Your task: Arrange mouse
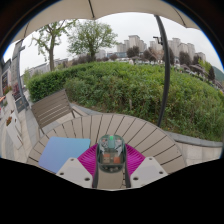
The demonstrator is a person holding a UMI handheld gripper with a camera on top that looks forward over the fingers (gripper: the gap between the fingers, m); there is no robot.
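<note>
A small mouse [111,152] with a clear, greenish shell sits between my gripper's [111,163] two fingers. The magenta pads [88,160] press against both of its sides. It is held over a round wooden slatted table [150,135]. A light blue mouse mat [60,152] lies on the table just left of the fingers. The underside of the mouse is hidden, so I cannot tell whether it touches the table.
Beyond the table's far rim stands a green hedge [130,90], with a dark pole [165,70] rising on the right. A wooden bench [50,105] stands to the left. Trees and buildings lie far behind.
</note>
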